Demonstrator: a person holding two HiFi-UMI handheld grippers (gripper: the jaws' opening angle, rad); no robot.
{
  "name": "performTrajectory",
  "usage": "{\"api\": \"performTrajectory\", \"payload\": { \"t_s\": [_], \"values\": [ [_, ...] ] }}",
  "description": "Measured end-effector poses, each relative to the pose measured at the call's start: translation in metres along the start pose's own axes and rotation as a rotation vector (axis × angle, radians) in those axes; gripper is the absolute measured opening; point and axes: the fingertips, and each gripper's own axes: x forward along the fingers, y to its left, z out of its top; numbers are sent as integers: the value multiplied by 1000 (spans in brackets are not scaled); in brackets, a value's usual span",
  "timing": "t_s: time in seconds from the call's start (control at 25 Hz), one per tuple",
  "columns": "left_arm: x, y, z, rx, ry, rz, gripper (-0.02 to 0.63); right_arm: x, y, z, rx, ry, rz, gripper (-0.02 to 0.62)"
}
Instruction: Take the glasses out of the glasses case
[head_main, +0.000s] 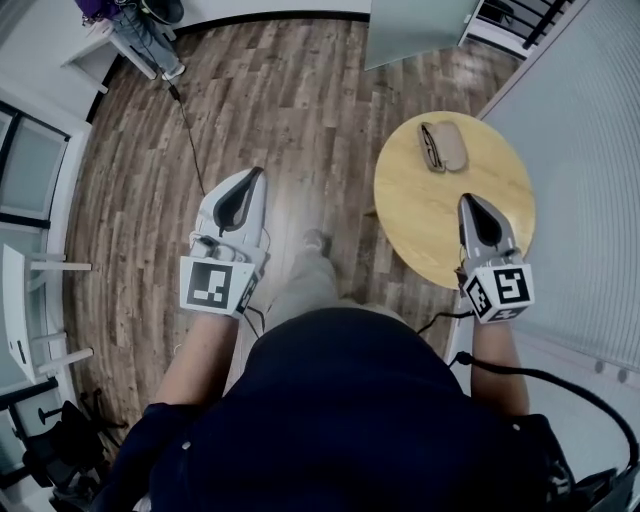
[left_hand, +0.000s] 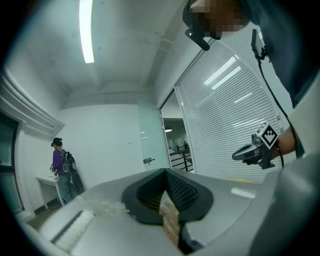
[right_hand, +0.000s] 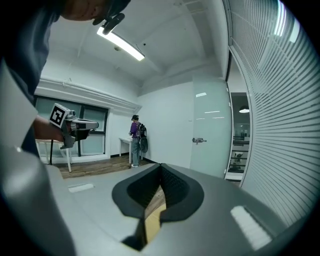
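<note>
Round wooden table (head_main: 437, 212), glasses case (head_main: 443, 146) (plank floor (head_main: 280, 100))

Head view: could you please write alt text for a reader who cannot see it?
Seen from above, a person holds two shut, empty claws: the left claw over the wood floor, the right claw over the near edge of a round table. A glasses case lies on the table's far side, untouched.
</note>
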Motion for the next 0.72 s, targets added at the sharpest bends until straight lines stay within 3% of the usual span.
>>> {"api": "performTrajectory", "payload": {
  "t_s": [0.72],
  "values": [
    [211, 75, -3, -21, -50, -328, 6, 109, -54, 11, 56, 91, -299, 9]
  ]
}}
